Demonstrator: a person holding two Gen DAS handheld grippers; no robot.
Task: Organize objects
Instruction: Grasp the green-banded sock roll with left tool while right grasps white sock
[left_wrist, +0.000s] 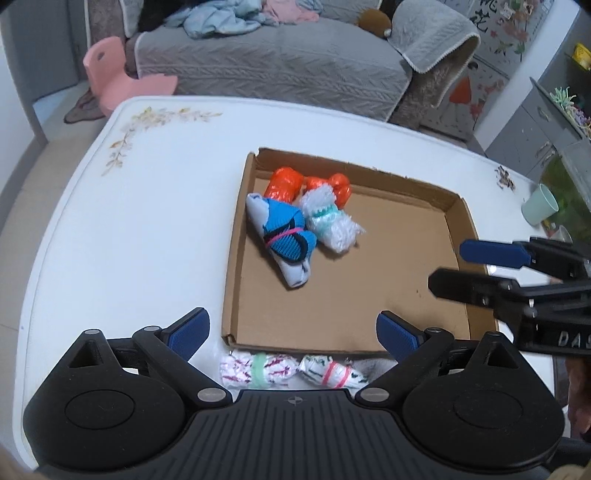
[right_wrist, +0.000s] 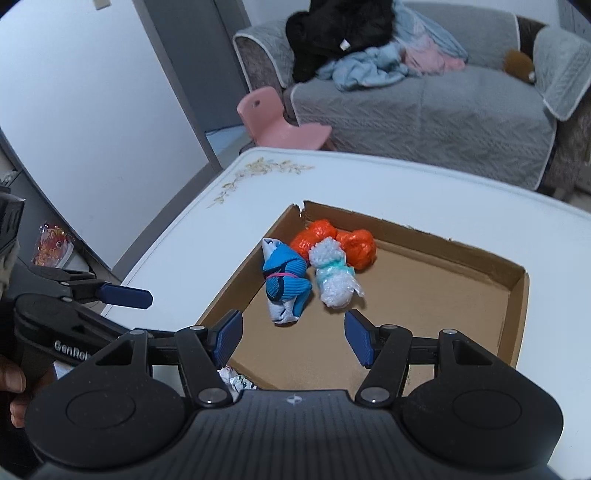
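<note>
item: shallow cardboard box (left_wrist: 424, 299) on white table (left_wrist: 129, 229), open-topped, standing near the table's middle. contents, clustered toward its far left corner and touching one another: one blue-and-white sock bundle (left_wrist: 282, 236) bound with a pink band; one white fluffy bundle (left_wrist: 330, 221) with a pale green band; two orange bundles (left_wrist: 282, 184) behind these, against the back wall. outstanding: two rolled sock bundles on the table just outside the box's near wall, one white with pink flecks and a green band (left_wrist: 258, 371), one white with green marks and a pink band (left_wrist: 330, 374); both partly hidden under the left gripper's body. progress, as judged: roughly two thirds packed, four in, at least two still to go; more may lie out of view. left gripper (left_wrist: 291, 334): jaws spread wide, nothing between them, poised above the near wall of the box and the two loose bundles. right gripper (right_wrist: 293, 338): jaws parted about halfway, nothing between them, over the box floor near the blue bundle. surroundings: mint cup (left_wrist: 539, 208) at the table's far right edge; pink child's chair (right_wrist: 280, 122) and grey sofa (right_wrist: 424, 107) with heaped clothes beyond the table. obstructions: the box's near wall stands between the loose bundles and the free floor inside; the two grippers sit close together.
</note>
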